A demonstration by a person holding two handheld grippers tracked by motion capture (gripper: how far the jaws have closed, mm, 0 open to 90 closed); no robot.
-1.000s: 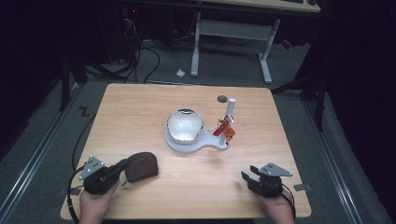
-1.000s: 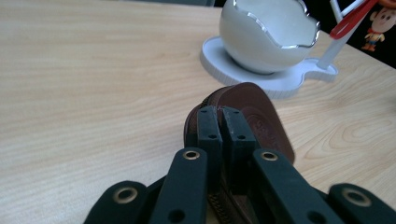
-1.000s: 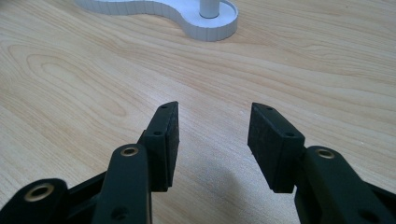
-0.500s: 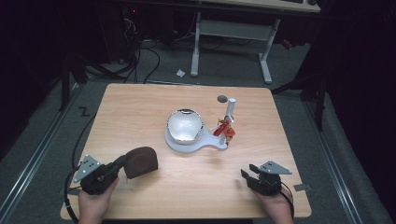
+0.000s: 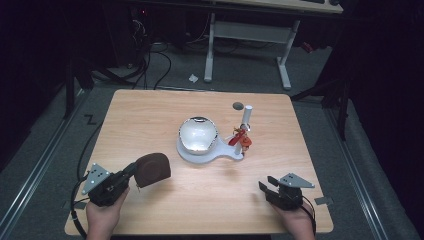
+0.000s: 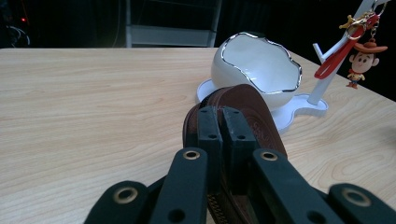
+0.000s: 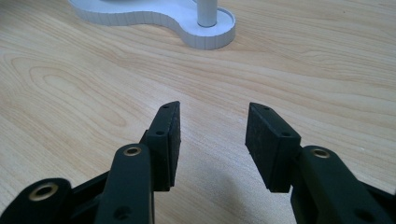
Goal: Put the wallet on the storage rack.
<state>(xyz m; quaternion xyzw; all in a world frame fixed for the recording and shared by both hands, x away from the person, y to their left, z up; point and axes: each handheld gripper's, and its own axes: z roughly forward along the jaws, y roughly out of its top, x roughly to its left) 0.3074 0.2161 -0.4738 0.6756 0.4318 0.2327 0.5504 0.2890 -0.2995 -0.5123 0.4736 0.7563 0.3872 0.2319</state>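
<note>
A brown zip pouch (image 5: 151, 169) sits near the table's front left, with my left gripper (image 5: 131, 171) shut on its near edge. In the left gripper view the pouch (image 6: 254, 114) rises between the closed jaws of that gripper (image 6: 223, 122). Beyond it a white egg-shaped bowl (image 5: 197, 134) with a silver rim rests on a white stand (image 5: 210, 153). The stand's post (image 5: 246, 118) carries a red strap and a cowboy figure keychain (image 6: 359, 58). My right gripper (image 5: 265, 185) stands open at the front right, above bare wood (image 7: 213, 121), with nothing between its fingers.
The wooden table (image 5: 150, 115) has a dark round hole (image 5: 238, 106) near its back edge. In the right gripper view the stand's white base (image 7: 205, 28) lies ahead. Dark floor, cables and a white desk frame (image 5: 247, 35) lie beyond the table.
My left gripper has drawn slightly back and left with the brown pouch in it. The right gripper has barely moved.
</note>
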